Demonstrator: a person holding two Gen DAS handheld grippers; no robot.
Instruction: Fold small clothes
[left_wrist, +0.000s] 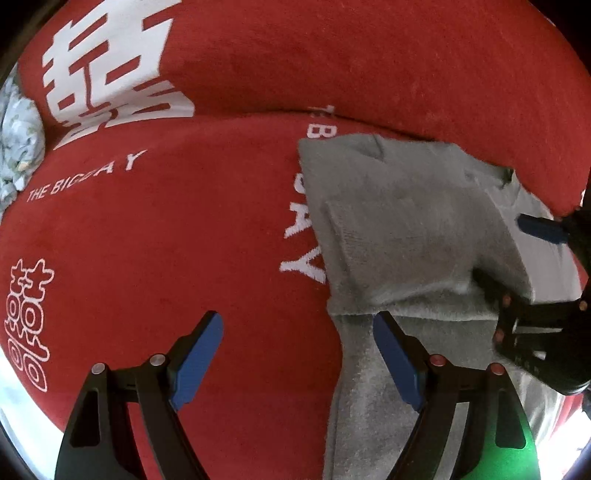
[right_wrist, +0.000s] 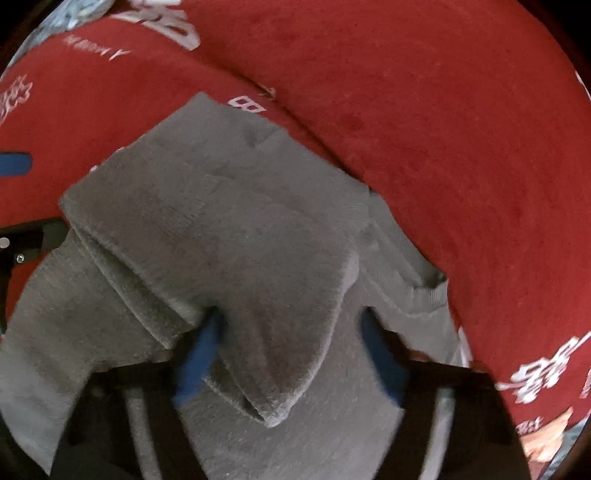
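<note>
Right gripper (right_wrist: 288, 354) fingers half buried astride blurred grey garment (right_wrist: 229, 229) fold, grip unclear; left gripper (left_wrist: 299, 358) fingers spread, empty.

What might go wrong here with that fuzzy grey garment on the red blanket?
The folded flap of the fuzzy grey garment sits bunched between the right gripper fingers; pulling away could drag the fold open. The left gripper hangs open over the red blanket, half off the garment, so nothing pins it.
</note>
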